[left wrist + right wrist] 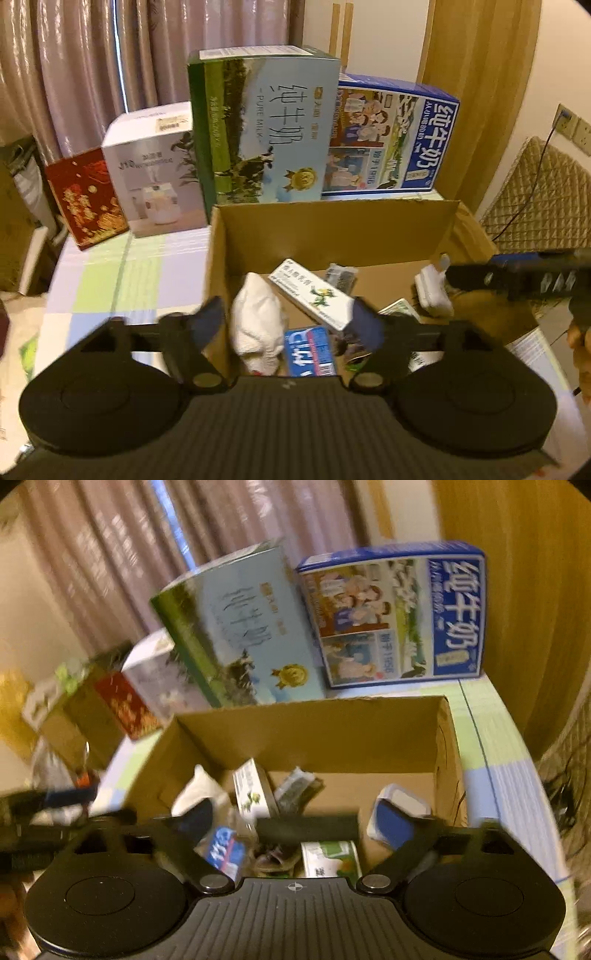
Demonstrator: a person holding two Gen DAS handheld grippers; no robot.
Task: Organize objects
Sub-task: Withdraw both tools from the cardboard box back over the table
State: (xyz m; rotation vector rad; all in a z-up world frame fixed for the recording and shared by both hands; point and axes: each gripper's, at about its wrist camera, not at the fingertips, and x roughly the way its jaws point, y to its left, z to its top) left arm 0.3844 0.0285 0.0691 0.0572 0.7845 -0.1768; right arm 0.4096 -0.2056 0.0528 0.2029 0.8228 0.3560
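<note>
Over the cardboard box [332,225], left gripper [291,325] and right gripper [299,823] both spread wide, holding nothing; white cloth [256,321] lies inside.

The left gripper [291,325] has a matte black body with fine ribbing down its middle, a small pale mark at 12 o'clock on that ribbed part, and a round domed housing at either side. From silver pivot screws two black angular arms run out to fingers faced with dark blue pads [208,323]. The right gripper [295,823] is built the same, though its mark is a small white crosshair, and its blue pads [391,825] look blurred.
</note>
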